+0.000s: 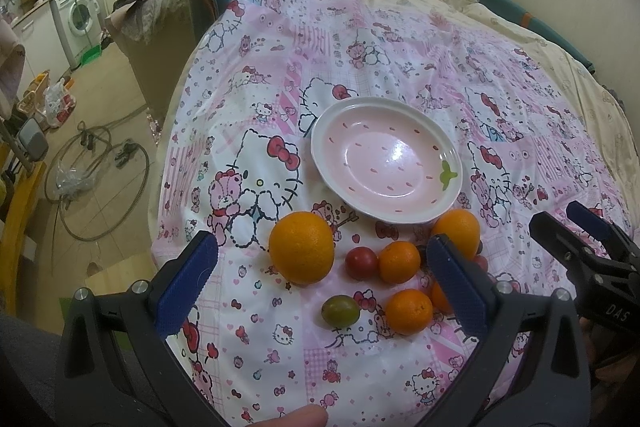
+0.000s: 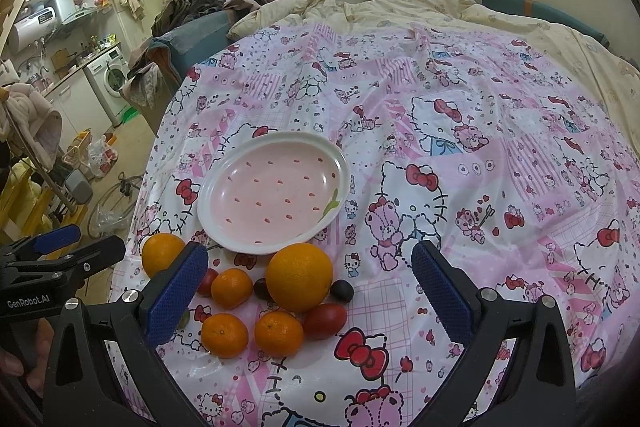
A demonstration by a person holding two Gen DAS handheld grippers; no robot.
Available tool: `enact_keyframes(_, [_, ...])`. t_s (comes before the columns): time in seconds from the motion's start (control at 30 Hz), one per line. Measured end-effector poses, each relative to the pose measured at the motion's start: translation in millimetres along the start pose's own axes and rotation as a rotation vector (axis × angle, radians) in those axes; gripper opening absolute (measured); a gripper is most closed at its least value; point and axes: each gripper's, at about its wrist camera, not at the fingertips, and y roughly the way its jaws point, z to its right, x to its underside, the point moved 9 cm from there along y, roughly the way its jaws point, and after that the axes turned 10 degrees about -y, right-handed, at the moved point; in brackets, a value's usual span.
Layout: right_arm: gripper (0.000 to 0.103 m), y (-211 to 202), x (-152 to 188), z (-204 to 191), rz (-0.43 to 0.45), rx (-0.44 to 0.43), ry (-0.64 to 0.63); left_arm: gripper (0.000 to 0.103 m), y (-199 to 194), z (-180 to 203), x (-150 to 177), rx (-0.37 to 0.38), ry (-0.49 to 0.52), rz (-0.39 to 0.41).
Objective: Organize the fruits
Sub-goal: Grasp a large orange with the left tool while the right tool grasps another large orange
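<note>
fruits: oranges (image 2: 299, 277), mandarins, tomatoes bunched just in front of our empty strawberry plate (image 2: 224, 227), easy reach | left gripper (image 1: 324, 269) and right gripper (image 2: 310, 281) both spread wide, holding nothing

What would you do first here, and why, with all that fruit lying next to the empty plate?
Probably lower the left gripper onto the big orange nearest it. Its jaws are wide open and hold nothing, that orange sits between them with clear cloth around it, and the pink plate just beyond is empty. The right gripper is open too.
</note>
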Motion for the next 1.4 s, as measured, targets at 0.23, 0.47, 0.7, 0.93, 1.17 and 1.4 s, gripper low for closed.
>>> enact_keyframes(0.23, [0.103, 1, 0, 0, 0.0, 0.001, -0.001, 0.103, 0, 0, 0, 0.001, 0.001, -0.001])
enact_keyframes(0.47, [0.103, 0, 0, 1, -0.005, -0.002, 0.006, 0.103, 4, -8, 2, -0.014, -0.011, -0.019])
enact_keyframes(0.7, [0.103, 1, -1, 13, -0.011, -0.003, 0.063, 0.102, 40, -52, -6, -0.13, -0.155, -0.184])
enact_keyframes(0.93, [0.103, 4, 5, 25, -0.038, -0.004, 0.109, 0.087, 79, -42, 11, -0.113, -0.189, -0.349])
enact_keyframes(1.17, [0.103, 7, 8, 27, -0.054, -0.021, 0.135, 0.073, 104, -29, 25, -0.094, -0.181, -0.426])
enact_keyframes(1.4, [0.103, 18, 17, 36, -0.111, -0.04, 0.2, 0.053, 110, -25, 33, -0.095, -0.164, -0.434])
